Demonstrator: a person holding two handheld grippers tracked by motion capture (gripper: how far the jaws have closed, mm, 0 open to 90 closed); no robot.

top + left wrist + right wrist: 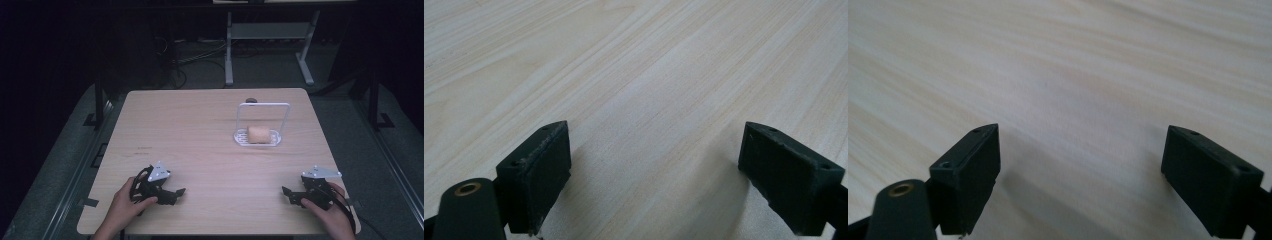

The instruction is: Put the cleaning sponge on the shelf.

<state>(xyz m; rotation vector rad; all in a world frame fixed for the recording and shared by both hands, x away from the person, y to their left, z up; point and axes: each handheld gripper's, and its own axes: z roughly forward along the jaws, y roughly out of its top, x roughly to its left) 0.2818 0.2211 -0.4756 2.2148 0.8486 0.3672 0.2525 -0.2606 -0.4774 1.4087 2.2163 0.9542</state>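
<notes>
Both claws, left [176, 192] and right [287, 192], wide open, empty, low on bench [200, 130]. Bun [259, 134] on rack [263, 117]: approach level, grip gently.

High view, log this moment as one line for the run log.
left gripper: open, empty | right gripper: open, empty | bread roll: in white rack | table: both grippers at near edge

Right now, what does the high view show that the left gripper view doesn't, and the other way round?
High view: both hands with the left gripper and right gripper low near the table's front edge, and a bread roll in a white wire rack farther back. Left gripper view: its two black fingers up close, spread wide with nothing between. Both: the light wooden table.
</notes>
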